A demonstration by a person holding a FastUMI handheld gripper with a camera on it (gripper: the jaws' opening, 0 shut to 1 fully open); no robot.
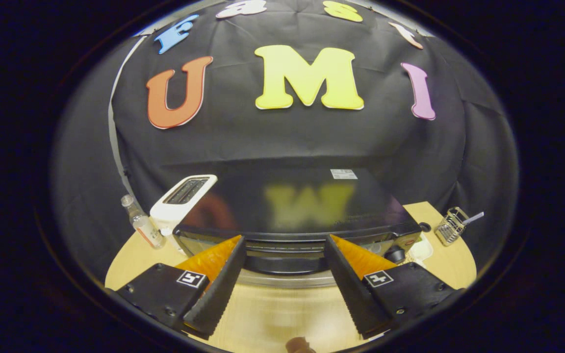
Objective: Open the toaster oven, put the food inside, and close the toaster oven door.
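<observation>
Toaster oven (292,206) sits at our twelve o'clock, door handle (285,246) lying crosswise just beyond our tool (285,242), fingers apart.

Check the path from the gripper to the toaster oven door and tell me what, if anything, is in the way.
Nothing visible blocks it. The gripper is open, its fingers spread to either side of the toaster oven's door handle, which lies just ahead between them. The white toaster and the bottle stand off to the side of the toaster oven.
</observation>
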